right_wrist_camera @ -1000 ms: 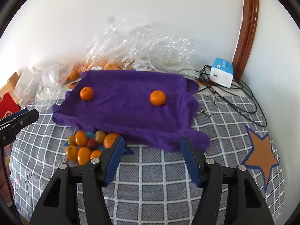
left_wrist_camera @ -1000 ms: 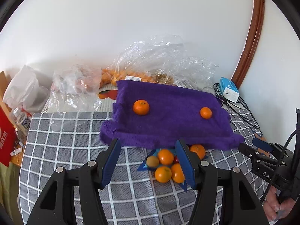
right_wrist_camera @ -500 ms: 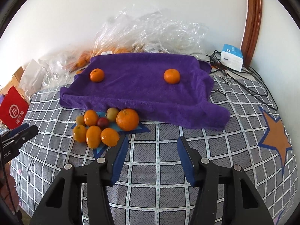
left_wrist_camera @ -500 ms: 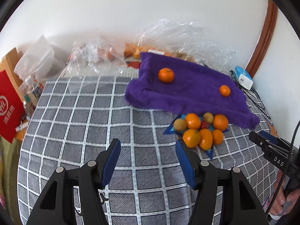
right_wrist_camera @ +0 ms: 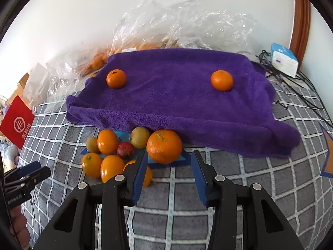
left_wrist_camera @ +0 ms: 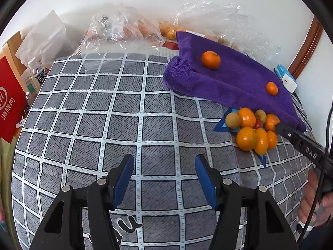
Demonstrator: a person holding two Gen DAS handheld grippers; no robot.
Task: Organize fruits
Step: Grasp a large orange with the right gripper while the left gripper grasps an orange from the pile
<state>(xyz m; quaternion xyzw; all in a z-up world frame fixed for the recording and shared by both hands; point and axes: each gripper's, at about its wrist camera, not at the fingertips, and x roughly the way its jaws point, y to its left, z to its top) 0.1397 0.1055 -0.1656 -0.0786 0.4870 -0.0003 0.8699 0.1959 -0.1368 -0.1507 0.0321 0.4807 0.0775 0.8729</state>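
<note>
The right gripper [right_wrist_camera: 167, 167], black-framed with flat blue pads, has its jaws closing a little short of the large orange [right_wrist_camera: 164, 146]; nothing sits between the pads, and the dimpled round orange lies just past their tips. The left gripper [left_wrist_camera: 162, 177], of the same build, hangs part-open over bare checked cloth [left_wrist_camera: 104, 125], gripping nothing, well to the left of the fruit pile [left_wrist_camera: 252, 130]. That cloth is a grey woven cover crossed by white lines, with a blue star shape printed under the pile. Beside the large orange, on its left, cluster smooth glossy oval kumquat-like fruits, two dull yellow-green round ones and a small bumpy dark red fruit [right_wrist_camera: 125, 150]. Directly behind the large orange lies a thick, fuzzy purple towel [right_wrist_camera: 179, 104], its near edge rolled into a soft hem that touches the pile. On the towel rest two small mandarins, one to the far left [right_wrist_camera: 116, 78] and one to the far right [right_wrist_camera: 222, 80] of the large orange, well apart. Behind the towel, against the white wall, crumpled clear plastic bags [right_wrist_camera: 183, 27] hold more orange fruit. Far right of the towel sit a white-and-blue box [right_wrist_camera: 284, 62] and tangled black cables.
</note>
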